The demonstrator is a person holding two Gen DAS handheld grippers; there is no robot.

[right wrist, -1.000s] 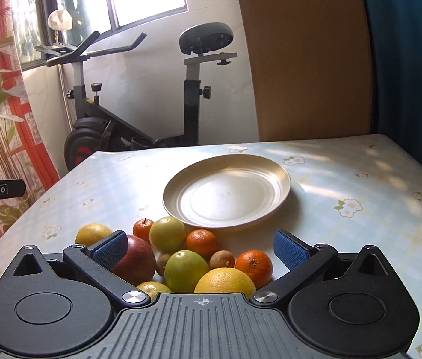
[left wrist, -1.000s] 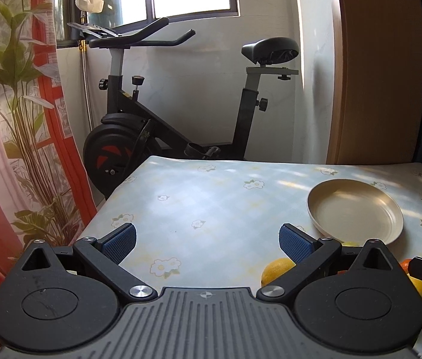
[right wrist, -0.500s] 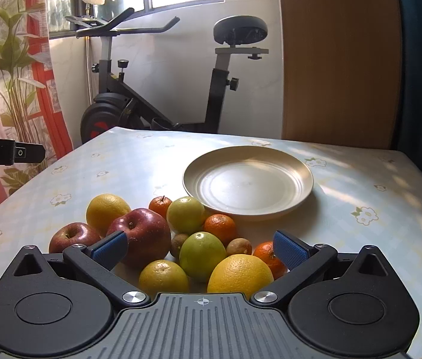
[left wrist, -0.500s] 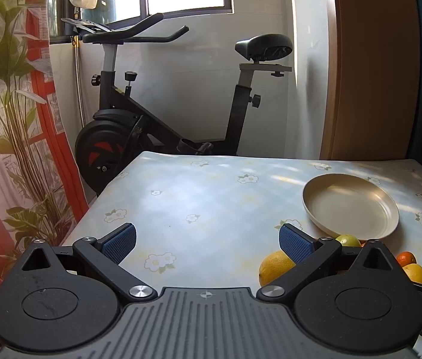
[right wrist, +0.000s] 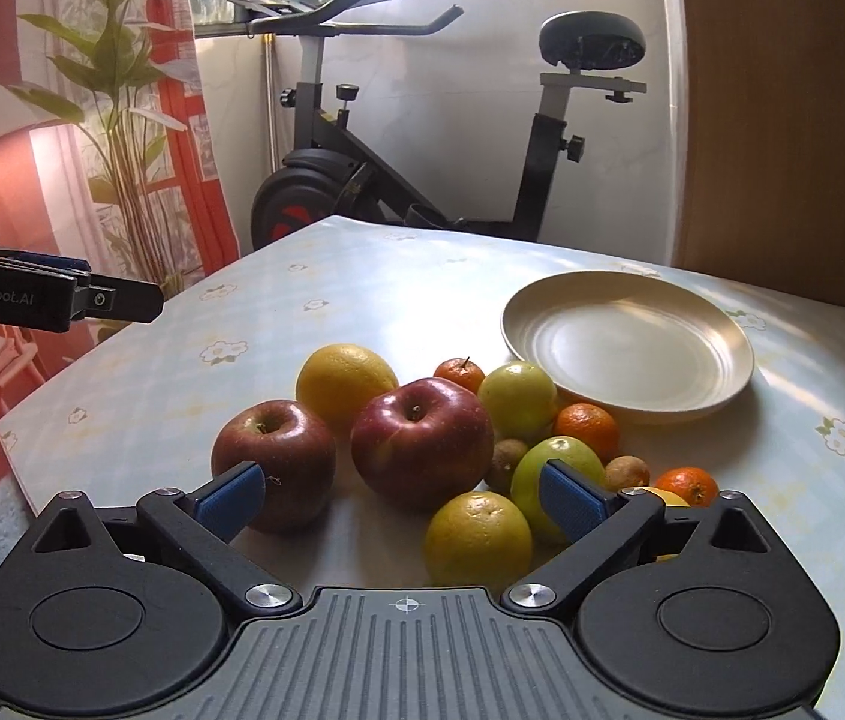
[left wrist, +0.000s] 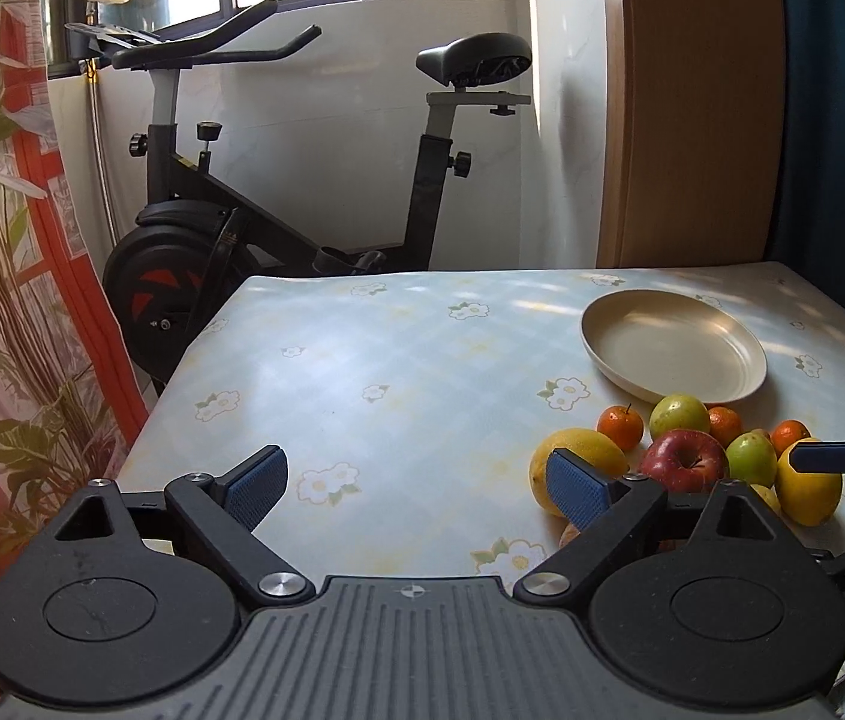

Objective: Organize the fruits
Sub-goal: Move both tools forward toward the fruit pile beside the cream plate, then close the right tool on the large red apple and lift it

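Nothing sorted yet — the plate [right wrist: 626,348] beyond both grippers' empty, closing jaws is bare, fruit [right wrist: 422,444] heaped before it.

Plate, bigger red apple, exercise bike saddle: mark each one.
Plate [right wrist: 626,345], right wrist view, bare centre of the dish.
Bigger red apple [right wrist: 422,441], right wrist view, front skin.
Exercise bike saddle [right wrist: 591,39], right wrist view, top of the seat.
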